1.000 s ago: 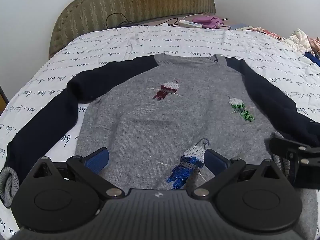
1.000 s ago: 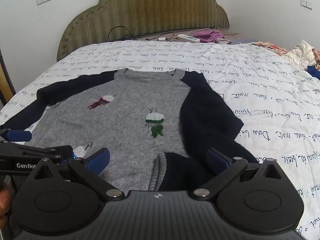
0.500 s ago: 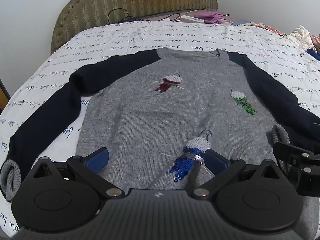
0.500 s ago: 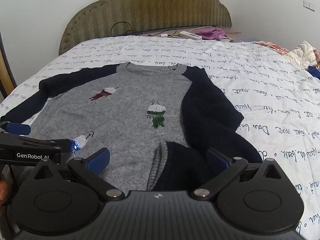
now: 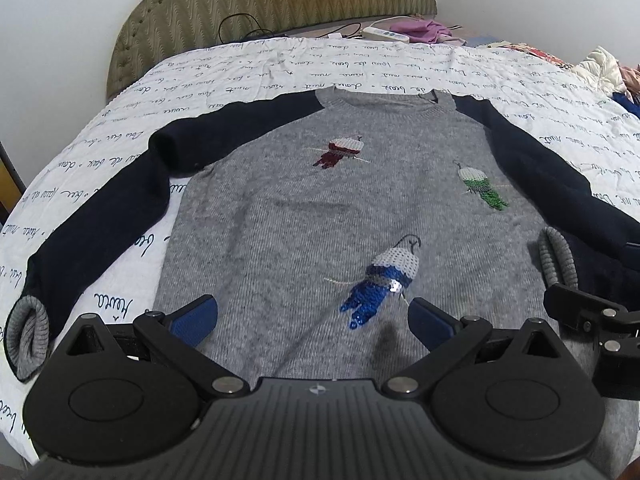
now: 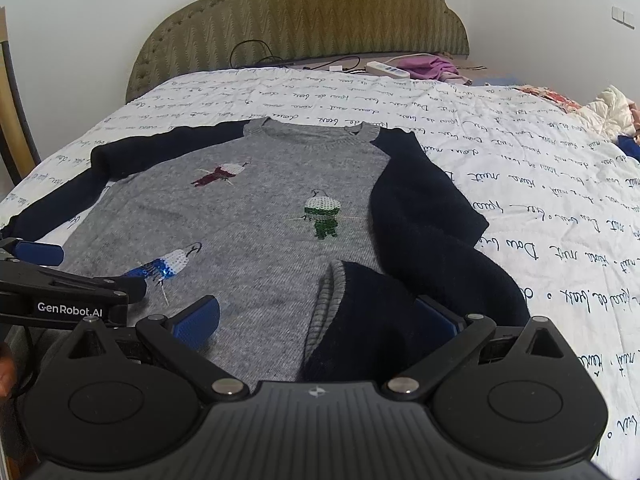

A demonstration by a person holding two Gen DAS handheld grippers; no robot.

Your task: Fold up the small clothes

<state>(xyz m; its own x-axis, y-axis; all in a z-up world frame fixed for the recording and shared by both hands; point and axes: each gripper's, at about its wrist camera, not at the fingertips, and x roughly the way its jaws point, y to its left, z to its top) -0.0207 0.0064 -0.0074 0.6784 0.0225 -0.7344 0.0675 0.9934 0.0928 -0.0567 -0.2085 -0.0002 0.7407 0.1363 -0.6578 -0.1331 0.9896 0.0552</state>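
Note:
A small grey sweater point(image 5: 304, 216) with navy sleeves and three sequin birds lies flat, front up, on the bed; it also shows in the right wrist view point(image 6: 256, 216). Its left sleeve point(image 5: 100, 216) stretches out to the side. Its right sleeve point(image 6: 424, 240) is folded in, with the grey cuff point(image 6: 324, 304) resting on the lower body. My left gripper point(image 5: 314, 318) is open and empty above the hem by the blue bird. My right gripper point(image 6: 316, 320) is open above the folded cuff, holding nothing.
The bed has a white quilt with script print point(image 6: 520, 168) and an olive padded headboard point(image 6: 304, 20). A power strip point(image 6: 387, 69), cables and pink cloth lie by the headboard. More clothes are piled at the far right point(image 5: 604, 68).
Both grippers have drawn back and tilted a little, so the sweater sits further up in each view. Both stay open. The sweater has not moved.

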